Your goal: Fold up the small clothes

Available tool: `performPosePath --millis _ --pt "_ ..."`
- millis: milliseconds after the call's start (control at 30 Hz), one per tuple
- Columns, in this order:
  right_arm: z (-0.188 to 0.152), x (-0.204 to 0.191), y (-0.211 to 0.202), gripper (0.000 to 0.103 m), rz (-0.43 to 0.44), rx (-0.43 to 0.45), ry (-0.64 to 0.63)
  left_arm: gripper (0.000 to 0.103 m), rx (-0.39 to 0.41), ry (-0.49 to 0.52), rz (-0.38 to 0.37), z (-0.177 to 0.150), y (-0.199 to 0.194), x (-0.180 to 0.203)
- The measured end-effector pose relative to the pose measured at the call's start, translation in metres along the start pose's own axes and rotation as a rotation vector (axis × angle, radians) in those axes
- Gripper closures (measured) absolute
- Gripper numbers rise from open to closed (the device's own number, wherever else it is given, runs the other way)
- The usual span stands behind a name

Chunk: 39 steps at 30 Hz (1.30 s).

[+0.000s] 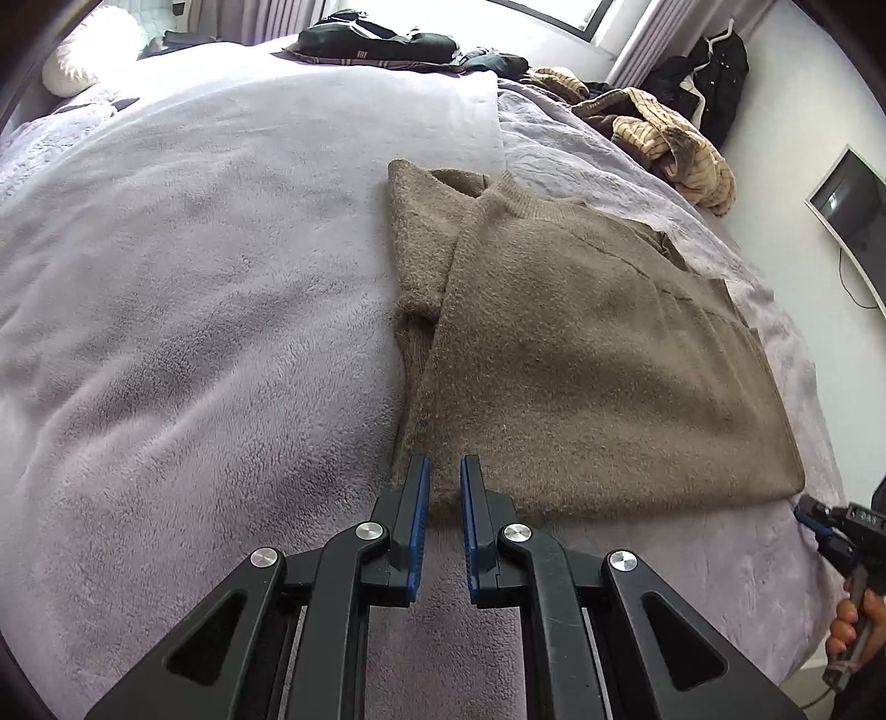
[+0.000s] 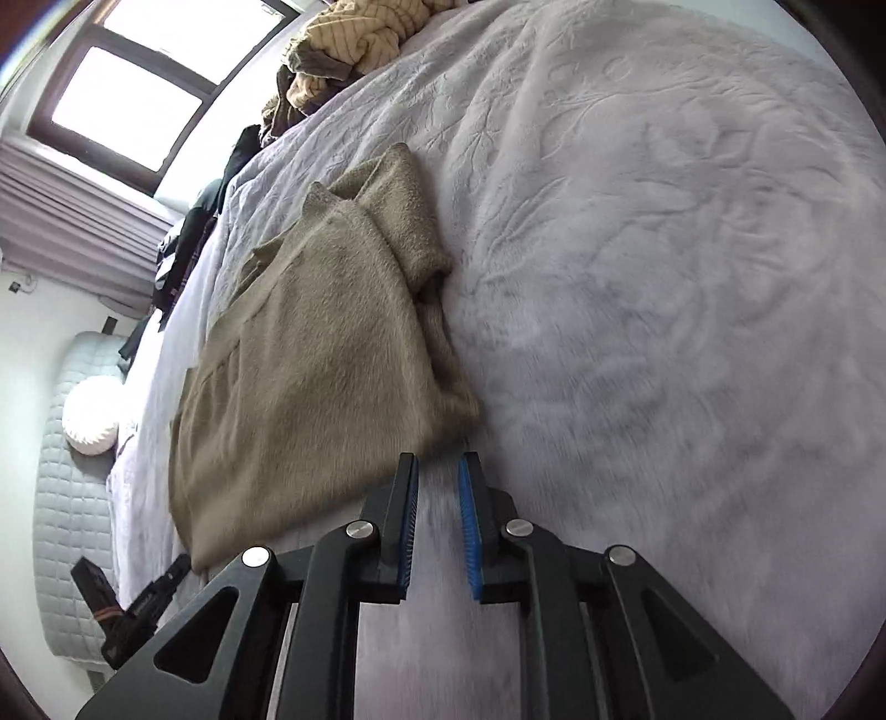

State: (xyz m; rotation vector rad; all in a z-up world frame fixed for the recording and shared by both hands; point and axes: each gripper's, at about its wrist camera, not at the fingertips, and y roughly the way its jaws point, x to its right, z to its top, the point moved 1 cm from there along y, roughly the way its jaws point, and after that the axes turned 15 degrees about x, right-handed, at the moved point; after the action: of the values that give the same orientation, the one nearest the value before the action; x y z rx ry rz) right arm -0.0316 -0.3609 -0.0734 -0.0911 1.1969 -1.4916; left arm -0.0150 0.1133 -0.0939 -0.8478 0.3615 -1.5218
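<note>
A brown knitted sweater [image 1: 581,354] lies flat on a lilac fleece bedspread [image 1: 194,310], partly folded: one sleeve is tucked in along its side, and the ribbed neckline points away from the person toward the window [image 2: 127,99]. That narrow, tidy shape suggests the side folds are done and the hem is next to be brought up toward the neckline.

The left gripper [image 1: 444,471] sits just at the sweater's near hem, by the corner below the tucked sleeve. Its blue-padded fingers [image 1: 421,498] stand slightly apart with nothing between them, seemingly lined up to take that corner. The right gripper [image 2: 437,471] hovers just beside the sweater's other near corner, over bare bedspread, its fingers likewise parted and holding nothing. This view is a little blurred. One tool at each hem corner would let both lift together so the fold stays square.

Beyond the sweater's neckline, a crumpled tan striped garment [image 1: 670,144] and dark clothes [image 1: 376,41] lie heaped near the window, probably waiting their turn. A white round cushion [image 2: 91,410] rests well apart from the sweater.
</note>
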Motion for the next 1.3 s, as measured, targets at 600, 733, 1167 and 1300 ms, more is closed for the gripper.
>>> performPosePath --millis 600,733,1167,1300 --pt "-0.051 -0.035 -0.02 0.085 0.024 -0.043 -0.102 0.09 0.004 0.025 0.013 -0.016 -0.033 -0.003" --pt "-0.06 -0.048 -0.017 0.081 0.033 -0.063 -0.132 0.076 0.006 0.019 0.012 -0.02 -0.038 -0.005" --pt "-0.093 -0.101 -0.008 0.027 0.078 -0.128 -0.284 0.001 0.057 -0.002 0.058 -0.017 -0.053 -0.02" --pt "-0.109 -0.126 0.006 0.025 0.137 -0.187 -0.329 0.001 0.044 -0.022 0.047 -0.016 -0.05 -0.026"
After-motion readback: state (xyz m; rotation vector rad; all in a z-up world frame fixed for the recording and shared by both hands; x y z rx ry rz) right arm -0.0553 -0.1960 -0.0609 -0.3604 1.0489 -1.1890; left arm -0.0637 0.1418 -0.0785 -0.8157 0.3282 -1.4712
